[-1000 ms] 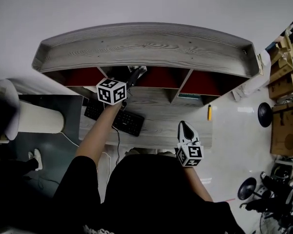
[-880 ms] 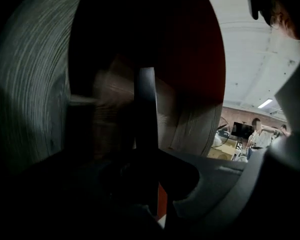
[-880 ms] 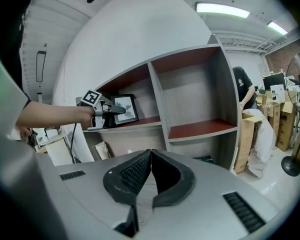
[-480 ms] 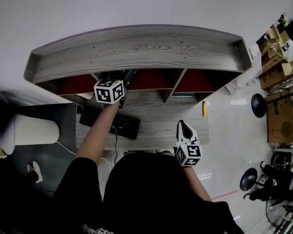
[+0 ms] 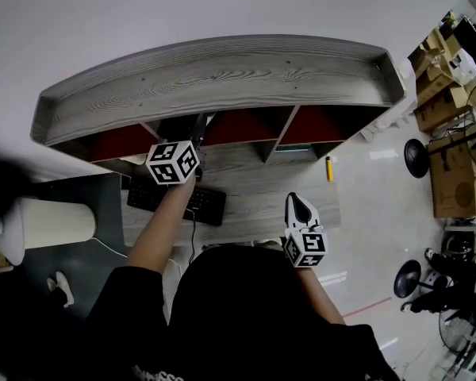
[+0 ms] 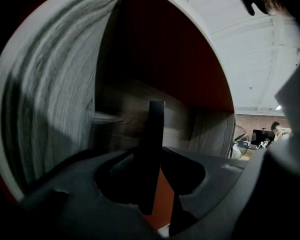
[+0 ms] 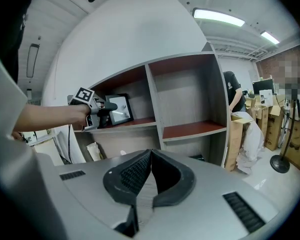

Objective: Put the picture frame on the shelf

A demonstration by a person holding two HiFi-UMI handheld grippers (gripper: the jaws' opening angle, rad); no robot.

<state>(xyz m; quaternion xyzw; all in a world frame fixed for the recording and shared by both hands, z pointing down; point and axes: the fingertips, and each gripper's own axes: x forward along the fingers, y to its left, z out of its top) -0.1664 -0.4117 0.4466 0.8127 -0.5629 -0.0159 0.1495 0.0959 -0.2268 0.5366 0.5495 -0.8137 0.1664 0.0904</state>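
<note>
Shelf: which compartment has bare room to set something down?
The red-floored compartment right of the divider is bare. The one left of it is crowded: the picture frame stands there, between the fingers of the left gripper, which have just been opening.

looks like an office workroom, half used for storage. shows it through a black keyboard [image 5: 182, 200] on a pale wood-grain desk [image 5: 254, 213] under a grey cubby shelf [image 5: 222, 78], stacked cardboard boxes [image 5: 452, 185] along the right side of a glossy pale floor [image 5: 373, 213], strip lights [image 7: 219, 17] on a panelled ceiling, a brick wall [image 7: 276, 64] at the back with a monitor [image 7: 264, 86] before it, and a person [image 7: 234, 96] standing nearby.
</note>
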